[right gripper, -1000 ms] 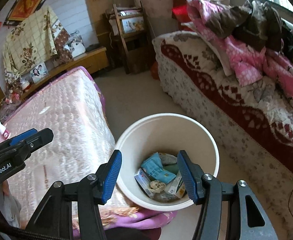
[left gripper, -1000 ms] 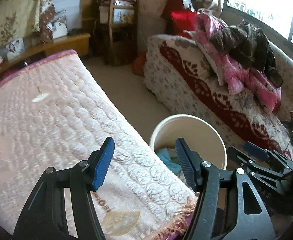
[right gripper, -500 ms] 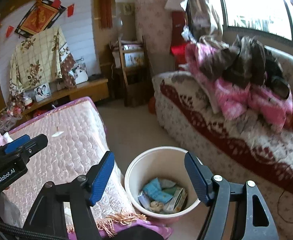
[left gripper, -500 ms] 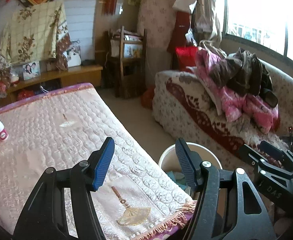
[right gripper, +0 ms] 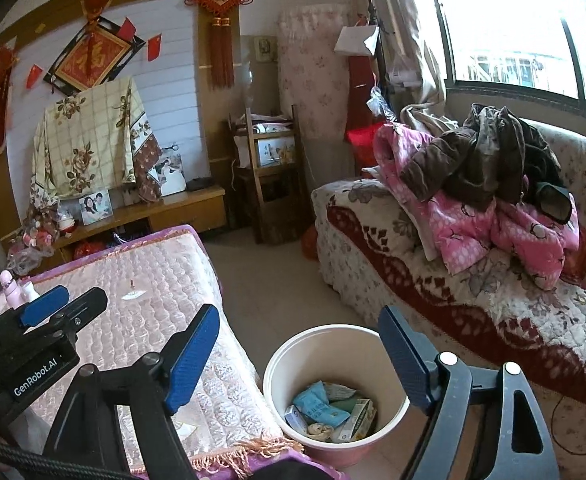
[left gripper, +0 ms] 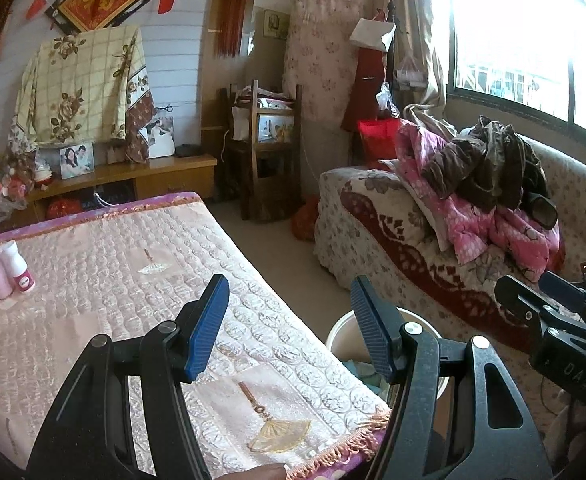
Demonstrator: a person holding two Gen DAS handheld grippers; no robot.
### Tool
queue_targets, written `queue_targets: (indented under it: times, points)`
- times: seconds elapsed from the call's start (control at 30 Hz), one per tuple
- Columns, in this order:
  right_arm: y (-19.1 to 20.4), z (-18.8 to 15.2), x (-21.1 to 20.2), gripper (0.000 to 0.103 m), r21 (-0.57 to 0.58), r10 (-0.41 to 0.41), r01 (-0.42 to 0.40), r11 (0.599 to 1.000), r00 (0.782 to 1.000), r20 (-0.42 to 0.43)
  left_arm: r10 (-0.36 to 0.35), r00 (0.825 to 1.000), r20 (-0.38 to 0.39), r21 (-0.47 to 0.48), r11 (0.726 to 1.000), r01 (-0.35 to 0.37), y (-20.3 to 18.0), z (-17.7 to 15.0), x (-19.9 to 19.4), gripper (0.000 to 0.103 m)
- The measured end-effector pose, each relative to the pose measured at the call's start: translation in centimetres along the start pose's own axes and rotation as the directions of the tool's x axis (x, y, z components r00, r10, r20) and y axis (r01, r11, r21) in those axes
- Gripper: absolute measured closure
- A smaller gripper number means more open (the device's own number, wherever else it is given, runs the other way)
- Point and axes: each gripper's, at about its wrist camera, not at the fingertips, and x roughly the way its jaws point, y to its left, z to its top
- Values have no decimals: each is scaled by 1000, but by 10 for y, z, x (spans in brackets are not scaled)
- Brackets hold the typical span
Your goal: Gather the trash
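Observation:
A white bucket [right gripper: 293, 360] stands on the floor between the table and the sofa. It holds trash: a blue packet [right gripper: 317, 403], small boxes and crumpled paper. In the left wrist view only its rim [left gripper: 339, 330] shows behind my finger. My right gripper [right gripper: 297, 314] hangs above and in front of the bucket; its jaws are opening and nothing is between them. My left gripper [left gripper: 287, 294] is open and empty over the near corner of the table's pink quilted cloth [left gripper: 105, 292]. Each gripper shows at the edge of the other's view.
Two small bottles [left gripper: 1, 268], one pink and one white, stand at the table's left edge. A sofa [right gripper: 433, 280] piled with pink and dark clothes [right gripper: 485, 184] fills the right. A bare floor strip [right gripper: 277, 276] runs to a wooden chair and low cabinet.
Both views have risen and tipped up, so the wall, the window and the bottles now show and the bucket sits lower in frame. The right jaws have spread wider; the left jaws are unchanged.

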Motion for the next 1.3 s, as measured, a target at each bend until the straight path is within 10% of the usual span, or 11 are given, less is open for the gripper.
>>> queue_targets:
  times: [1.3]
  points:
    - [-4,-5,-5,18,9,-37,36,999,999,6,13,1000,8,35,999,-14,-2,-6,-1,41]
